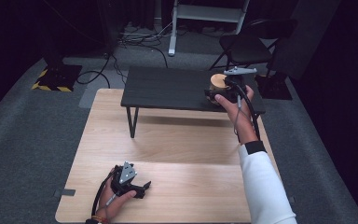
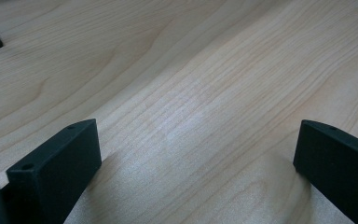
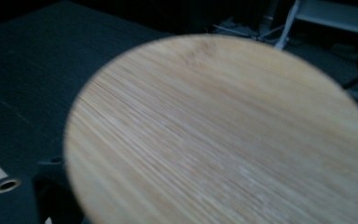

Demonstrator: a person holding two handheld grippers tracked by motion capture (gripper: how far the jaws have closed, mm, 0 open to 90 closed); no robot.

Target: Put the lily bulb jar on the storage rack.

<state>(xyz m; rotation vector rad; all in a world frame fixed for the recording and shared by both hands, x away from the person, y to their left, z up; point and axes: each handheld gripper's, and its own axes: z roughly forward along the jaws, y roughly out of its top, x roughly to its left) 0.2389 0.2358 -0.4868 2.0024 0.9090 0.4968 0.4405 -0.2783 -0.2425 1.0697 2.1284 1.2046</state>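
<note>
On the pale table point(image 1: 177, 154) sits a small black bench point(image 1: 168, 88). Right gripper point(image 1: 227, 88) at bench's right end, against a round wooden lid point(image 3: 223, 135); jaw state unclear. Left gripper point(image 1: 137, 186) low over table, jaws wide apart, empty.

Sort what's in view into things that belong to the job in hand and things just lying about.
In the job:
- round bamboo lid, at the right gripper
- black raised shelf under it
- left gripper, fingers apart, idle on the wooden table

Lying about:
- folding chair
- floor cables
- white stand leg
</note>
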